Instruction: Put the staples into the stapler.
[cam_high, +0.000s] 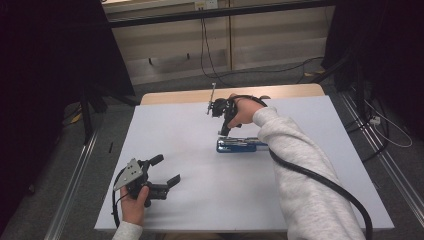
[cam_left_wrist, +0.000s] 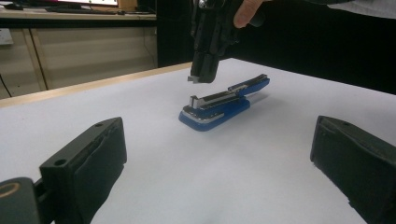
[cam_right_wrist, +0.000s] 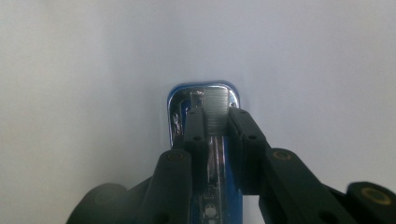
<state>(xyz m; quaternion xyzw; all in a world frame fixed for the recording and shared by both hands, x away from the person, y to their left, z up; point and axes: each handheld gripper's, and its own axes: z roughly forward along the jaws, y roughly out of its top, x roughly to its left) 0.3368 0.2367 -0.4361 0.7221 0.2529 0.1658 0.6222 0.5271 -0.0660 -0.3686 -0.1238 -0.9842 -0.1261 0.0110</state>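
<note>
A blue stapler (cam_high: 240, 145) lies opened on the white table (cam_high: 200, 215), its metal magazine facing up (cam_left_wrist: 208, 100). My right gripper (cam_high: 223, 132) points straight down over the stapler's front end (cam_right_wrist: 180, 100). Its jaws are close together on a small ribbed silver staple strip (cam_right_wrist: 219, 109), which hangs just above the magazine. In the left gripper view, a bit of that strip (cam_left_wrist: 192, 78) sticks out of the right gripper (cam_left_wrist: 201, 74). My left gripper (cam_high: 167, 169) rests low near the table's front left, open and holding nothing (cam_left_wrist: 217, 140), aimed at the stapler.
A wooden strip (cam_high: 225, 93) runs along the table's far edge. Black cables (cam_high: 320, 182) trail from the right gripper across the right half of the table. Metal rails (cam_high: 75, 175) flank the table on the floor.
</note>
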